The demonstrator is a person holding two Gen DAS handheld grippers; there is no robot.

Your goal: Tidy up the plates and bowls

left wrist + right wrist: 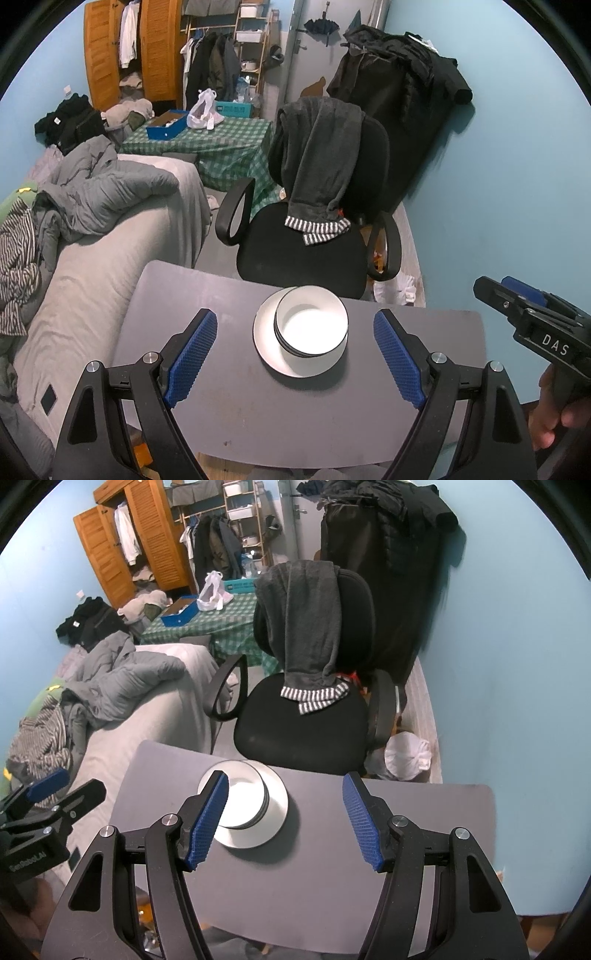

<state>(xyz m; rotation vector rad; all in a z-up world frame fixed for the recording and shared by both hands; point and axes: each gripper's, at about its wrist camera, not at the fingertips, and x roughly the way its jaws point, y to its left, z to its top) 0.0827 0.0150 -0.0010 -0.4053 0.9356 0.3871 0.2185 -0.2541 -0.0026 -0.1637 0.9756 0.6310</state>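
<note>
White bowls with dark rims (311, 320) are stacked on a white plate (267, 345) in the middle of the grey table (258, 417). My left gripper (295, 347) is open and empty, its blue pads either side of the stack and a little nearer than it. In the right wrist view the bowls (246, 800) and plate (275, 812) lie left of centre. My right gripper (284, 818) is open and empty above the table, its left pad (208, 819) overlapping the bowls' left edge in the view. Each gripper also shows at the other view's edge, the right one (532, 310) and the left one (51, 794).
A black office chair (314, 236) draped with a grey garment stands just behind the table's far edge. A bed (92, 258) with a grey duvet lies to the left. A blue wall (498, 203) is on the right. A white bag (406, 753) lies on the floor.
</note>
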